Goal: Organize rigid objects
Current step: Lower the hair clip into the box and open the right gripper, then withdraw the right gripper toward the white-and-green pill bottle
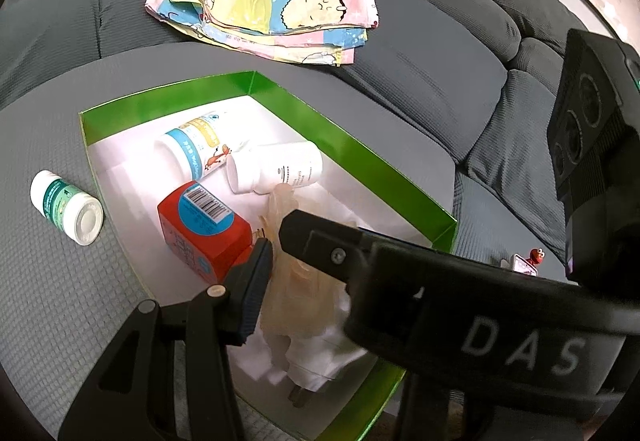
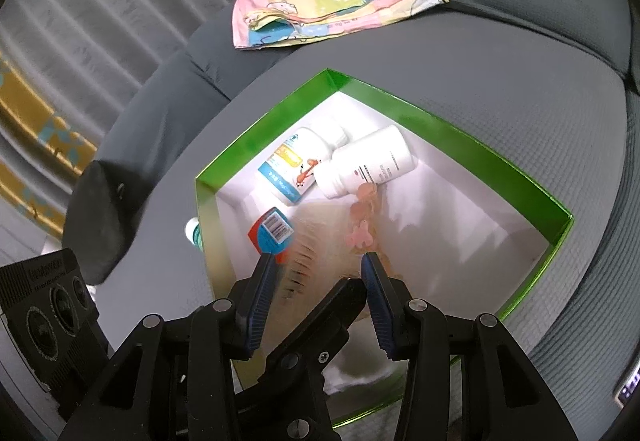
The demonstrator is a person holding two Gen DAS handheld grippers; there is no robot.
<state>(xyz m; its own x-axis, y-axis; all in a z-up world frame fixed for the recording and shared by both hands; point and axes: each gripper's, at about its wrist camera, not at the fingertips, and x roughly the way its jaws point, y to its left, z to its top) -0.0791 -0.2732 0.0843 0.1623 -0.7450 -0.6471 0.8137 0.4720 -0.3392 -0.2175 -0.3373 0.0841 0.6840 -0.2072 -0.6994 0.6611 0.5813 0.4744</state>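
The green box (image 1: 360, 157) stands on the grey tabletop (image 1: 60, 301). Both tongs, left (image 1: 276, 241) and right (image 2: 320, 261), grip one clear plastic bag (image 1: 304, 281) over it. The red carton (image 1: 204, 225) lies inside.

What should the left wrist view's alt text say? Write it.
A green-walled box on a grey cushion holds two white bottles lying down, a red carton and a pale glove. A green-labelled bottle lies outside, left of it.
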